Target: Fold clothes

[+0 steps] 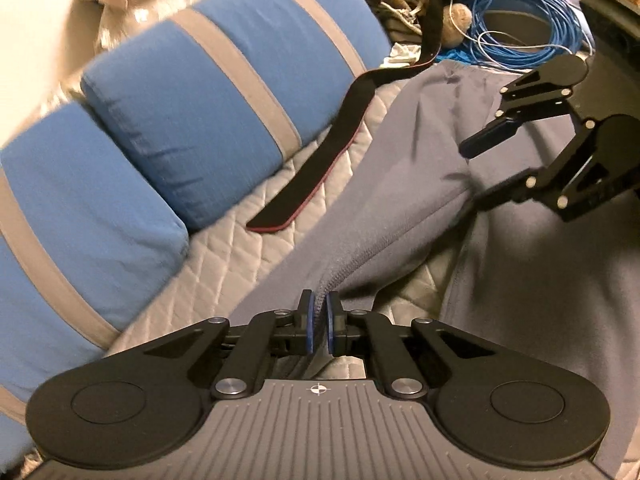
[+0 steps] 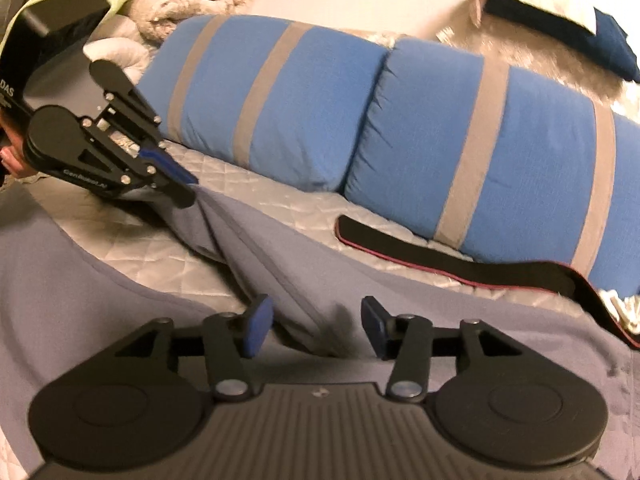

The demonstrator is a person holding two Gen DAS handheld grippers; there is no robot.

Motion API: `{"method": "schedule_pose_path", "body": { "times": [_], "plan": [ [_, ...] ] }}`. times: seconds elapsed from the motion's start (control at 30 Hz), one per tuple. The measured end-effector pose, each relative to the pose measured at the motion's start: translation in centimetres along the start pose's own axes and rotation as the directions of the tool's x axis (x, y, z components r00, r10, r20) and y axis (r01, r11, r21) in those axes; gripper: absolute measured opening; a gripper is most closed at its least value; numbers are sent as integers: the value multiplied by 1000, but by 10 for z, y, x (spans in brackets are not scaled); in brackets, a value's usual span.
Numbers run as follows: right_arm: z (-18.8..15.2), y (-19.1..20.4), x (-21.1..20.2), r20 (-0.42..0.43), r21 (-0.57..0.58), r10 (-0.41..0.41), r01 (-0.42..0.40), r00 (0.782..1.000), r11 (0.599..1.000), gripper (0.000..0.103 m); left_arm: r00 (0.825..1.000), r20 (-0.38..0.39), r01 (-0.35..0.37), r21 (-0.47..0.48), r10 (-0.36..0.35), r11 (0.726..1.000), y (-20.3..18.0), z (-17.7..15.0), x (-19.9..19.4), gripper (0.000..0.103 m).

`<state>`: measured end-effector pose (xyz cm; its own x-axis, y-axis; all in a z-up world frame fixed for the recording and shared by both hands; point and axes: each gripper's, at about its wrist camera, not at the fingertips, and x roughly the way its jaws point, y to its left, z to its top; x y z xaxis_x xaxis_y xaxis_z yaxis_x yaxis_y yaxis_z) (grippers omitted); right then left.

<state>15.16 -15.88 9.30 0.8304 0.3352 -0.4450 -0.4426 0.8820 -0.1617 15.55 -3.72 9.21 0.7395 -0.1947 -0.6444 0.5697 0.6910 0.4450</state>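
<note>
Garment: a grey-blue garment [image 1: 408, 168] lies spread on the quilted bed cover [image 1: 224, 264], one seamed edge lifted into a taut ridge toward my left.
My left gripper [image 1: 319, 320]: jaws clamped together on that stitched edge, the cloth pinched between the blue pads.
My right gripper [image 2: 316, 330]: jaws apart over a fold of the garment, the pads not pressing the cloth.
Strap: a black strap with red edging [image 2: 460, 266] lies on the cover just beside the garment, along the pillows.
Pillows: two blue pillows with grey stripes [image 2: 400, 132] stand side by side behind the strap.
Beyond: a coil of blue cable [image 1: 528, 28] past the garment's far end.
</note>
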Motion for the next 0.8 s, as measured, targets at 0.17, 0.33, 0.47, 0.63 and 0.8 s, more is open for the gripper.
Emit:
{"method": "schedule_pose_path", "body": {
  "times": [0.17, 0.33, 0.47, 0.63, 0.8],
  "plan": [
    [4, -1, -4, 25, 35, 33, -34, 999, 999, 77, 997, -5, -76, 101, 77, 992, -24, -3, -4, 6],
    [6, -12, -1, 15, 116, -4, 3, 1000, 993, 78, 982, -26, -176, 235, 187, 956, -58, -10, 2, 6],
    [6, -21, -1, 26, 175, -25, 20, 999, 984, 79, 975, -48, -189, 333, 217, 924, -82, -16, 4, 6],
    [6, -27, -2, 33, 212, -31, 24, 999, 977, 80, 978, -93, -141, 368, 187, 919, -98, -24, 3, 6],
    [9, -24, 0, 35, 186, -26, 20, 999, 982, 80, 977, -146, -88, 402, 158, 912, -110, -32, 6, 4]
  ]
}}
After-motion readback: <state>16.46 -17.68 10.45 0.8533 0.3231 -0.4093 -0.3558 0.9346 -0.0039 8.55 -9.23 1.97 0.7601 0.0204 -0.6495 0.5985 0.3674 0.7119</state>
